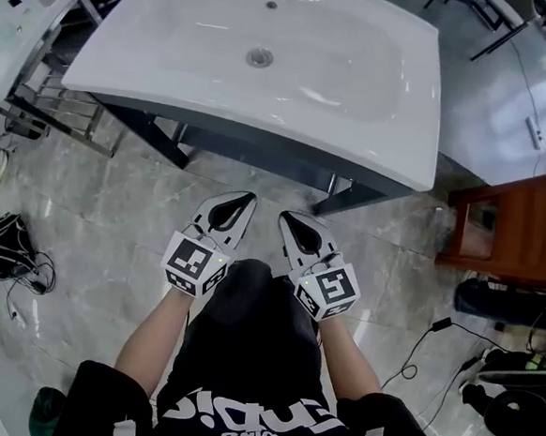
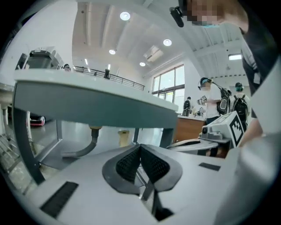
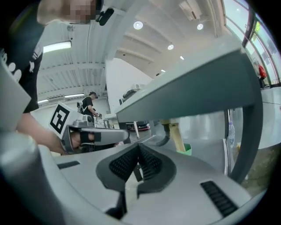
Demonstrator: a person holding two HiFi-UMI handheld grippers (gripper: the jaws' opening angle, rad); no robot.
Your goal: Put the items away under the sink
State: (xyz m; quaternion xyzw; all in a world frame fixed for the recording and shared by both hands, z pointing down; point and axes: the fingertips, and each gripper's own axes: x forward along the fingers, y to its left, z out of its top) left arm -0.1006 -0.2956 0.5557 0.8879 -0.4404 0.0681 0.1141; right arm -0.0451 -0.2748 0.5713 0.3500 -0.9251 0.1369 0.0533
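1. The left gripper (image 1: 243,201) has its fingers (image 2: 127,163) pressed together on nothing.
2. The right gripper (image 1: 288,219), just beside it, has its fingers (image 3: 151,165) likewise together, empty.
3. The white sink (image 1: 376,98) stands just ahead, above both.

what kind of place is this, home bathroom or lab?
Probably a lab or open hall, not a home bathroom: the white sink stands free on a dark frame, cables lie on the tiled floor, and other people stand under a high ceiling.

My left gripper (image 1: 246,201) and right gripper (image 1: 288,219) are side by side, tips forward. Both jaw pairs are pressed together with nothing between them. Bare forearms behind.
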